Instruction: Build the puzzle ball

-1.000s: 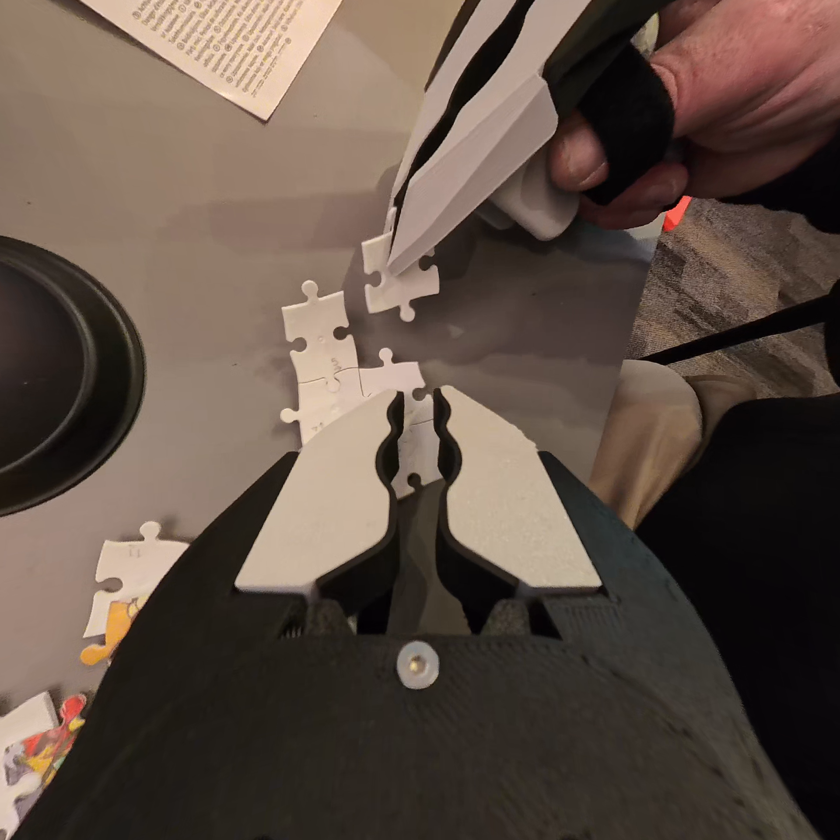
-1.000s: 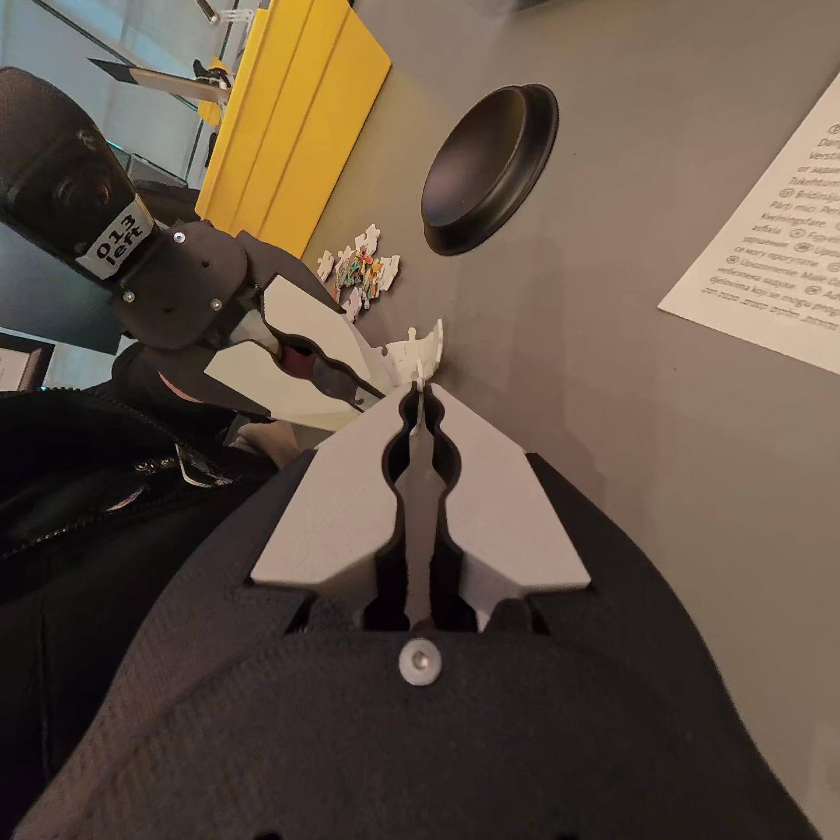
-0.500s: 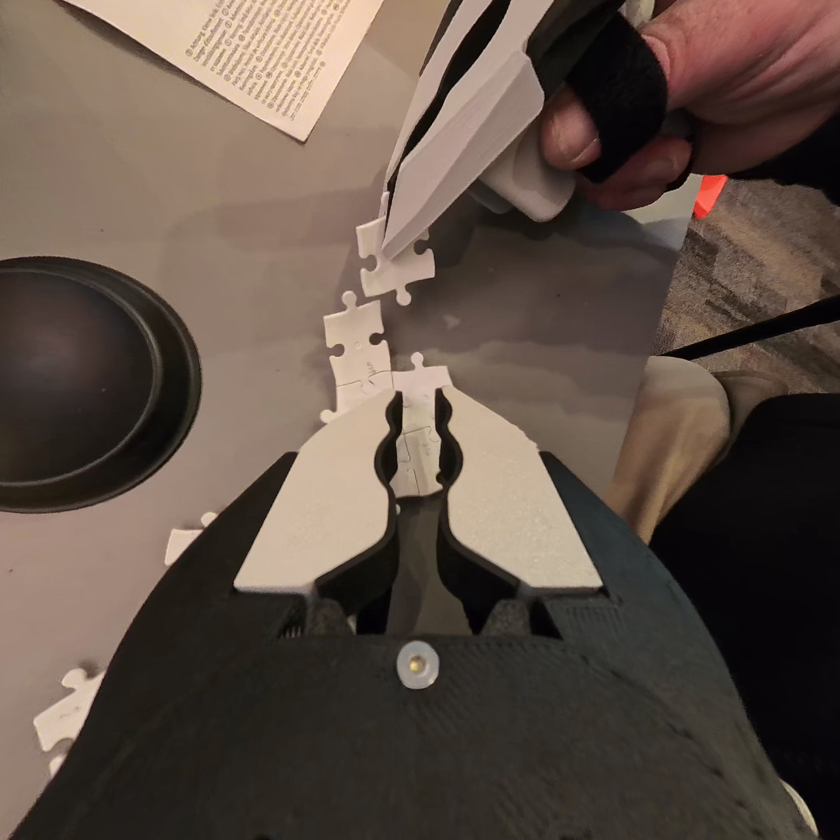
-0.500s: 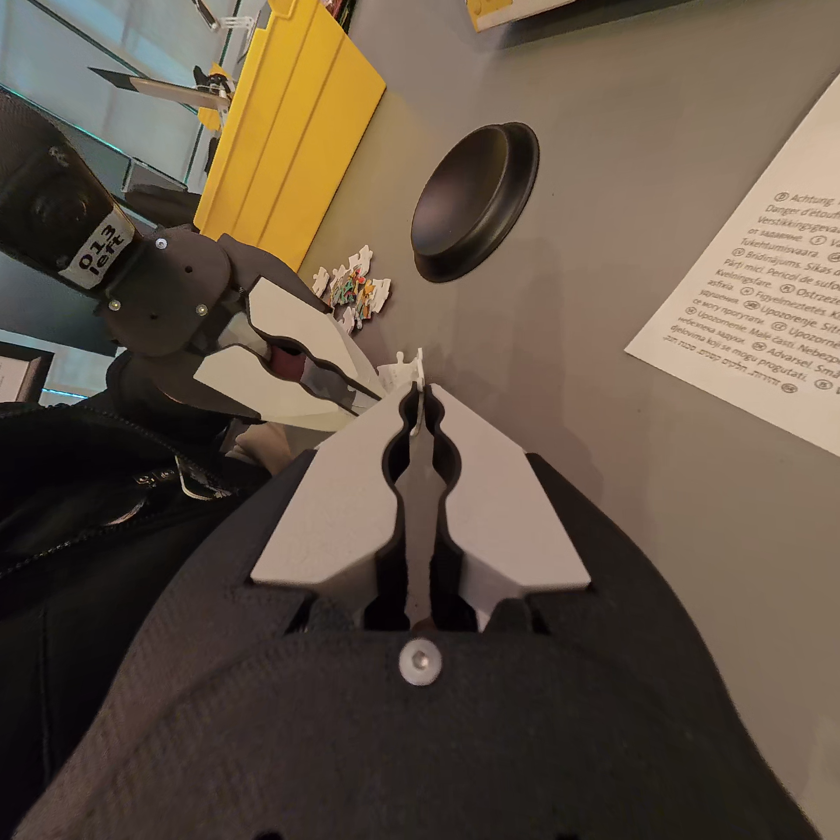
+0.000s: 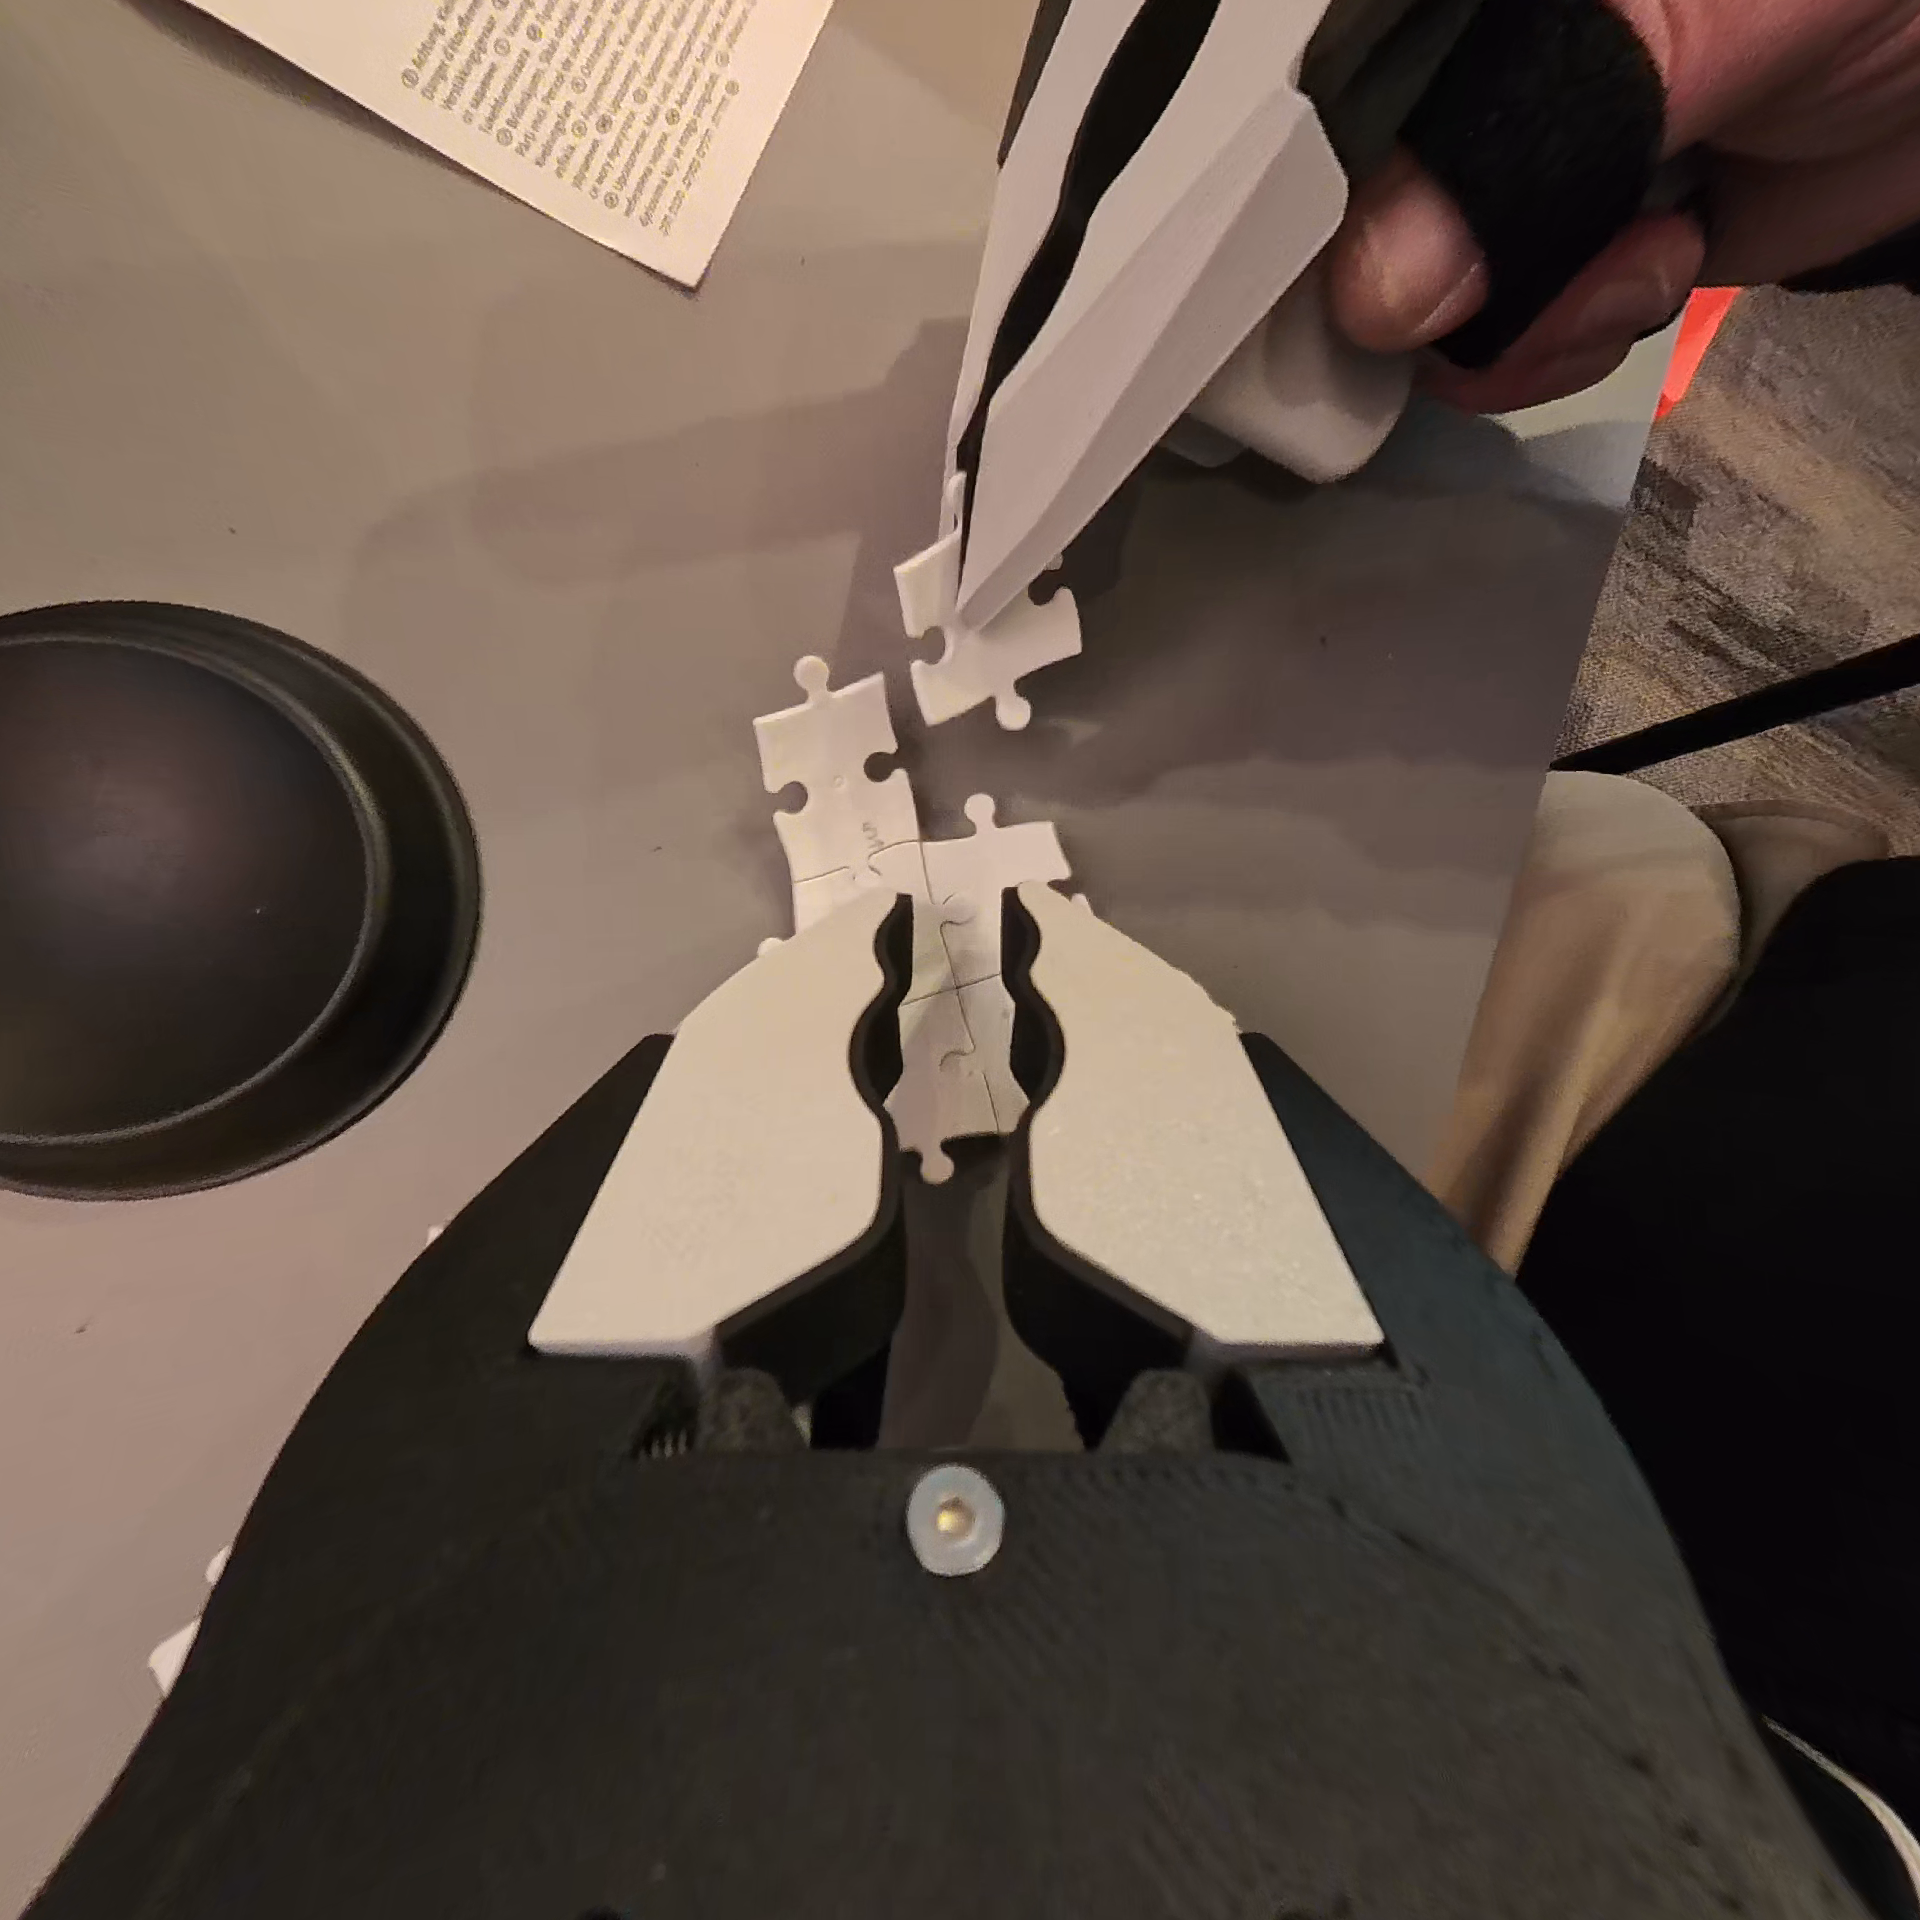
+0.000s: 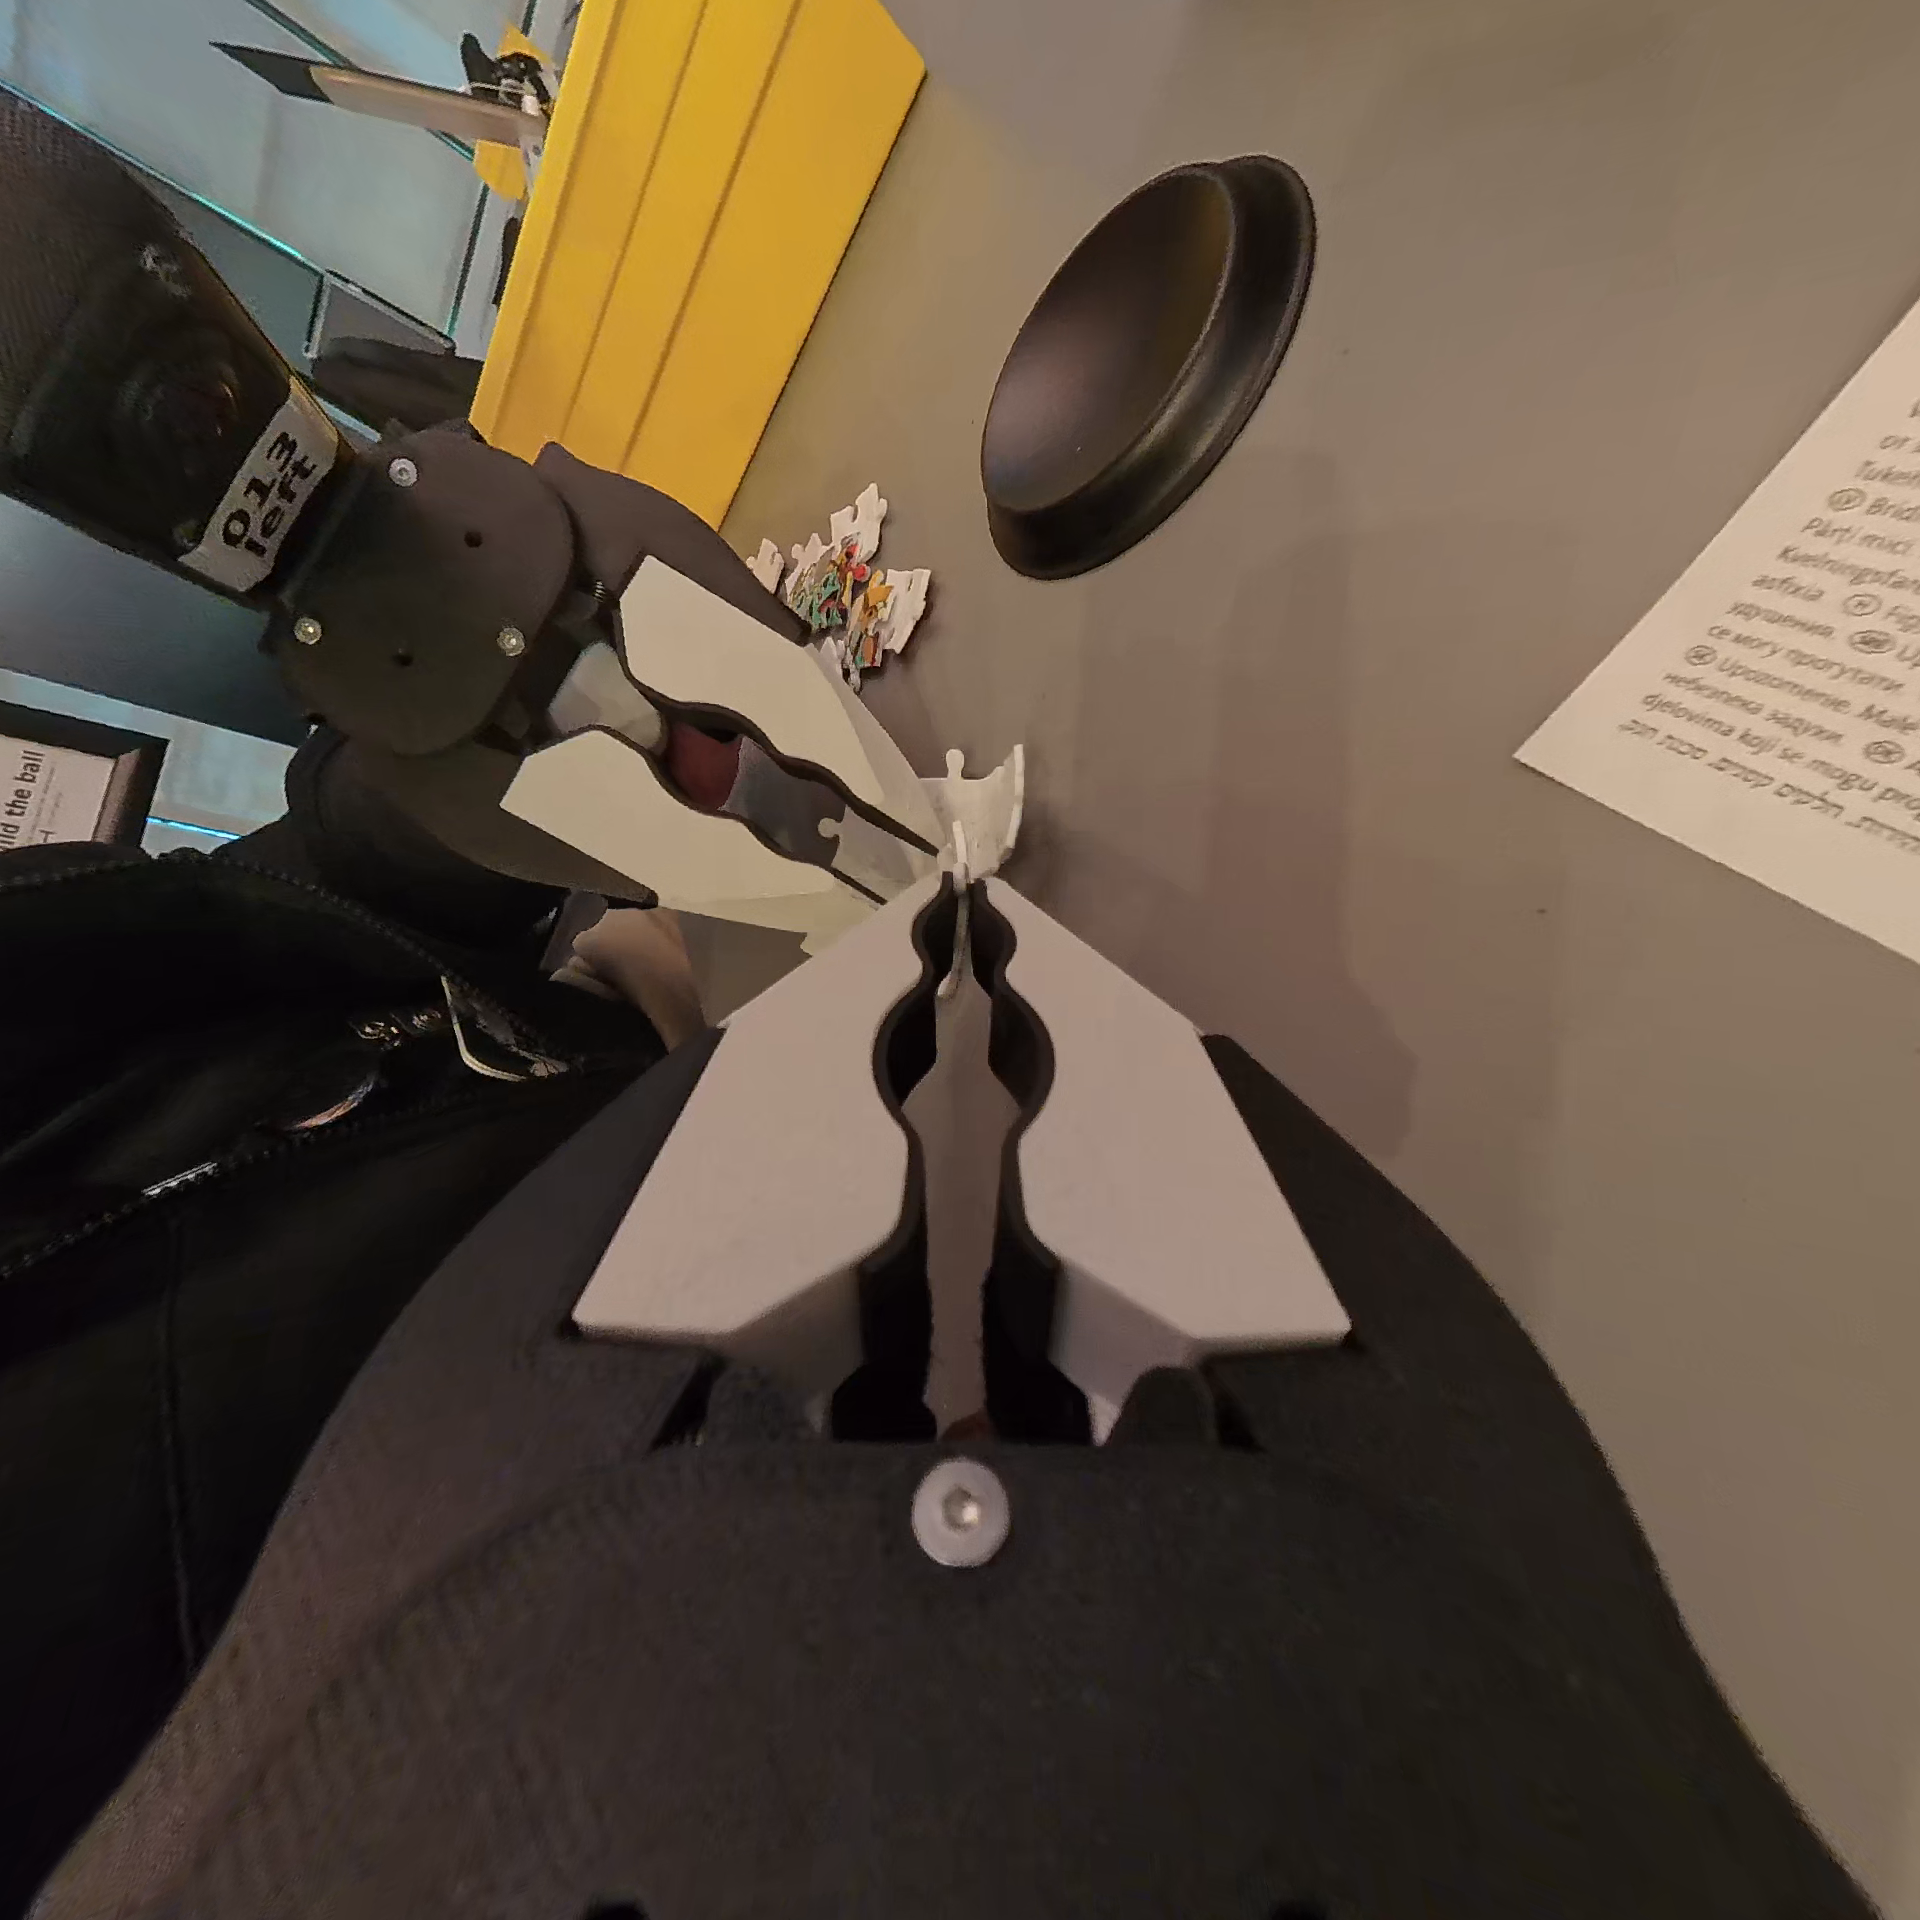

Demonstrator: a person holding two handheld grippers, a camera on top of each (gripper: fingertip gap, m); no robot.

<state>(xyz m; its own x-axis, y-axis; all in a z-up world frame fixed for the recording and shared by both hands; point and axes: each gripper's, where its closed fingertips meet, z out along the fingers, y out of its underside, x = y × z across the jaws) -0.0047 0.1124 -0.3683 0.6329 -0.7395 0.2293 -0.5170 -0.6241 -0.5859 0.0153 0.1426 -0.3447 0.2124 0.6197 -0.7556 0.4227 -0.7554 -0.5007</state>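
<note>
Puzzle ball barely begun | we've got a small joined patch of curved white plastic pieces (image 5: 914,862) mid-frame, clamped in our left gripper (image 5: 956,914) | right gripper (image 6: 961,894) pinches one loose white piece (image 5: 987,649) just above, unjoined | colourful pieces (image 6: 852,603) wait upper left

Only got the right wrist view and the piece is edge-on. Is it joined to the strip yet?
Observer: No. In the left wrist view the loose piece in the right hand-held gripper sits apart from the strip, with bare table between them.
Operator: Which part of the strip is nearest?
Observer: Its far end piece, out past the tips of the left hand-held gripper.
Operator: Printed side showing?
Observer: No, only blank white faces show to that camera.
</note>
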